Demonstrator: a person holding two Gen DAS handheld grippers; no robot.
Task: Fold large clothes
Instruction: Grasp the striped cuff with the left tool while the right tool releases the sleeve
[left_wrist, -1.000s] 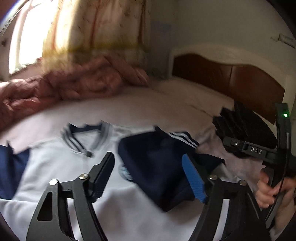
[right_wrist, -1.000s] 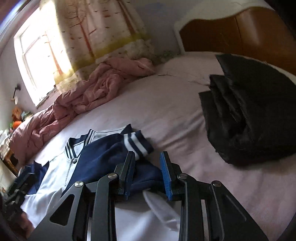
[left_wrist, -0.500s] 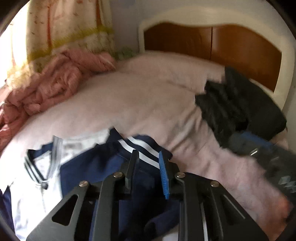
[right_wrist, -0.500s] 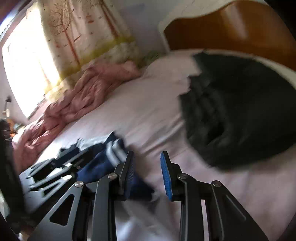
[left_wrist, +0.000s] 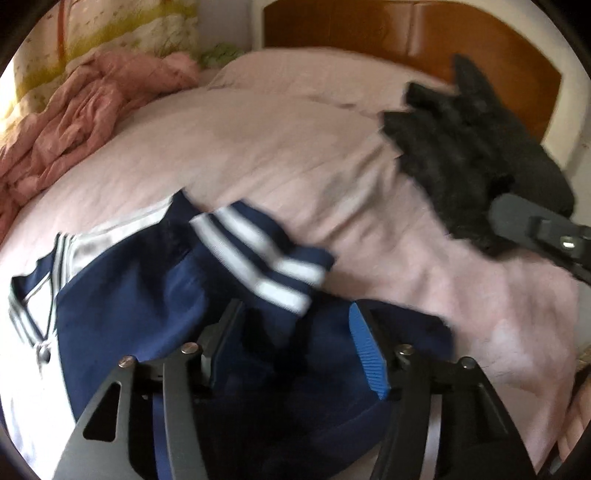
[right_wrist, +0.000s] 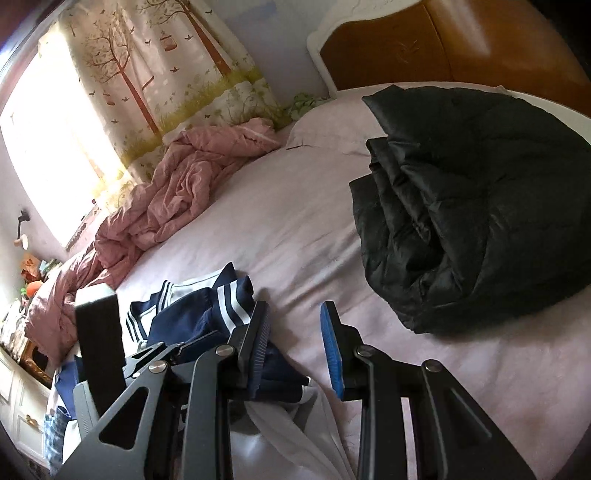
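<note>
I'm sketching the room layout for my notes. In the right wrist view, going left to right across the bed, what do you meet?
Window → tree-print curtain → crumpled pink quilt → navy and white jacket → bare pink sheet → folded black puffer jacket.

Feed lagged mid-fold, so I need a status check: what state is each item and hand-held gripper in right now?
Jacket: lying on the bed, navy sleeve folded across its front, fold unfinished.
Black coat: folded, lying near the headboard.
Pink blanket: crumpled in a heap by the window.
Curtain: drawn partway, daylight beside it.
Left hand-held gripper: open, over the navy sleeve.
Right hand-held gripper: open, holding nothing.
</note>
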